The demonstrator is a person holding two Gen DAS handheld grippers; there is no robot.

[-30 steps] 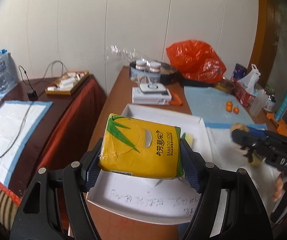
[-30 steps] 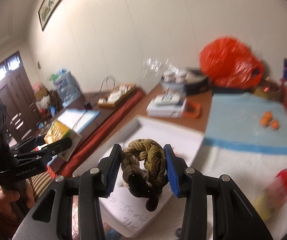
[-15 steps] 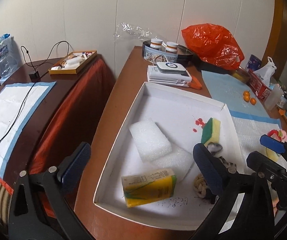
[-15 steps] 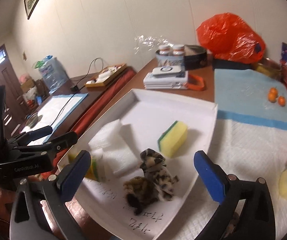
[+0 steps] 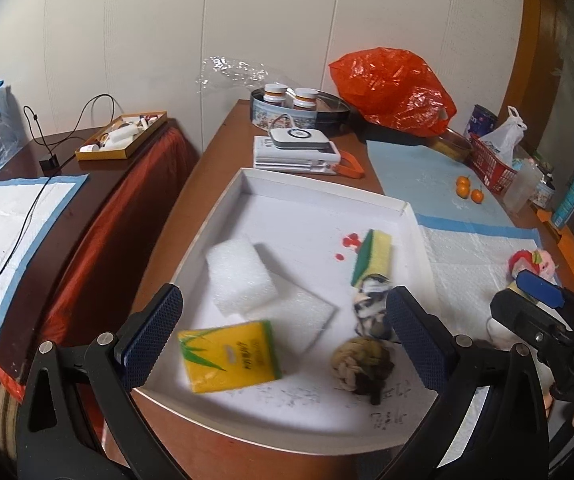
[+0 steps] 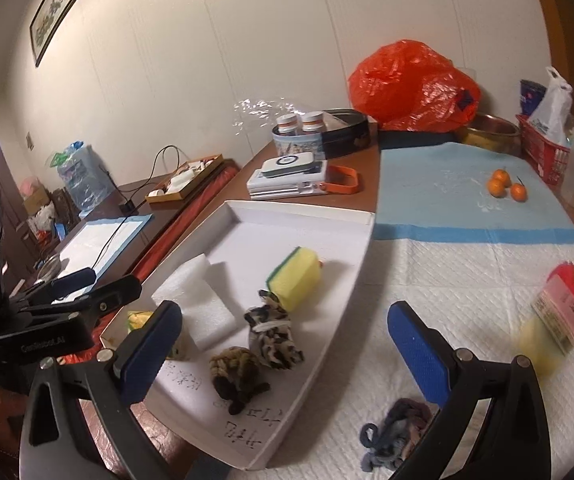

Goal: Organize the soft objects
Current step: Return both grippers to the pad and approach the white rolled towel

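A white tray (image 5: pixel 319 194) (image 6: pixel 351 280) holds a yellow tissue pack (image 5: pixel 229 356), two white foam blocks (image 5: pixel 241 274) (image 6: pixel 203 300), a yellow-green sponge (image 5: pixel 373 256) (image 6: pixel 295 276), a black-white knotted cloth (image 5: pixel 369 308) (image 6: pixel 273 330) and a brown braided knot (image 5: pixel 361 364) (image 6: pixel 235 370). My left gripper (image 5: pixel 283 344) is open and empty above the tray's near end. My right gripper (image 6: pixel 287 352) is open and empty over the tray's right rim. A grey-blue fabric piece (image 6: pixel 395 434) and a red-pink plush toy (image 6: pixel 571 292) (image 5: pixel 531 260) lie on the white pad.
Behind the tray are a stack of white devices (image 5: pixel 295 152), a round tin with jars (image 5: pixel 287 108), an orange plastic bag (image 5: pixel 391 88) and three small oranges (image 6: pixel 505 186). A red basket (image 6: pixel 543 156) stands far right. A side table (image 5: pixel 27 200) lies left.
Both grippers opened and let go: the tissue pack and the brown knot now lie in the tray. Both grippers have pulled back and up.
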